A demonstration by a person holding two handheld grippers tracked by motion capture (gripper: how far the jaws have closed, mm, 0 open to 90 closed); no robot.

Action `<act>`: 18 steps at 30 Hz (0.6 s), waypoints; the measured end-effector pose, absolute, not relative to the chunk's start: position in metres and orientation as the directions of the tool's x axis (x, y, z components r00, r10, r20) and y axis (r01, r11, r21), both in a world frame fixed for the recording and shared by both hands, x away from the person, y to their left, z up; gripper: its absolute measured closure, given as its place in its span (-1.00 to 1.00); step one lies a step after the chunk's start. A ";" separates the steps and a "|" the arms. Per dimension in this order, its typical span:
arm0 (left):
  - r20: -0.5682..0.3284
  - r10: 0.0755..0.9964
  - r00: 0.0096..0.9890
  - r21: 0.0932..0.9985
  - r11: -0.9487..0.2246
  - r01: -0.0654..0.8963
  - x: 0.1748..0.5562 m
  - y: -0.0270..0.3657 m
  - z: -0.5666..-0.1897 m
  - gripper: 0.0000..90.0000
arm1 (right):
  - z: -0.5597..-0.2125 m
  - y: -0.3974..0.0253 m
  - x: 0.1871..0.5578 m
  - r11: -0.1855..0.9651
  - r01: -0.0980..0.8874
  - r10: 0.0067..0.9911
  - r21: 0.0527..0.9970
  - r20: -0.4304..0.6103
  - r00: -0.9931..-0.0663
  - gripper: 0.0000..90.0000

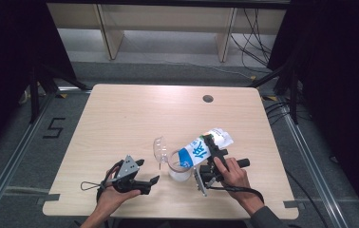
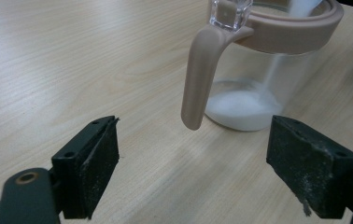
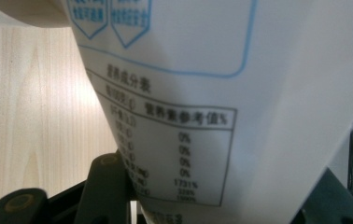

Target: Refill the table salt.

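Right gripper (image 1: 212, 153): clamped on white-and-blue printed plastic pouch (image 1: 205, 146), pouch tilted mouth-down over clear plastic jug with beige rim and handle (image 1: 179, 167). White granular powder (image 2: 244, 106) streaming into jug, shallow layer on bottom. Clear hinged lid (image 1: 160, 148) flipped up at jug's left side. Jug near front centre of light wooden table (image 1: 135, 114). Left gripper (image 1: 145, 176): released, jaws spread wide, empty, resting low on table just left of jug, aimed at beige handle (image 2: 199, 79).

one bag (image 1: 205, 146), one jar (image 1: 179, 167), two grippers (image 1: 149, 186)
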State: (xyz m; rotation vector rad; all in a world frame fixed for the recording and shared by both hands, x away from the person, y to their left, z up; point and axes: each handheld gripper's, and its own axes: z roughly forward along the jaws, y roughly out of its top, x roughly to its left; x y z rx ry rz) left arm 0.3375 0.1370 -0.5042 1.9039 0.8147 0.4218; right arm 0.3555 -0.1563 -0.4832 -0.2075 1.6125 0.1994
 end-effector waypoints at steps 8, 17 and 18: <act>-0.052 0.701 0.711 0.888 -0.294 0.355 0.337 0.137 -0.504 -0.63 | -0.483 -0.157 0.356 0.967 -0.254 -0.015 -0.002 -0.999 -0.048 0.18; -0.052 0.701 0.712 0.888 -0.294 0.354 0.337 0.137 -0.504 -0.63 | -0.483 -0.157 0.356 0.967 -0.255 -0.016 -0.003 -0.999 -0.048 0.19; -0.051 0.701 0.711 0.888 -0.294 0.354 0.337 0.137 -0.504 -0.63 | -0.483 -0.157 0.355 0.967 -0.254 -0.015 -0.003 -0.999 -0.047 0.19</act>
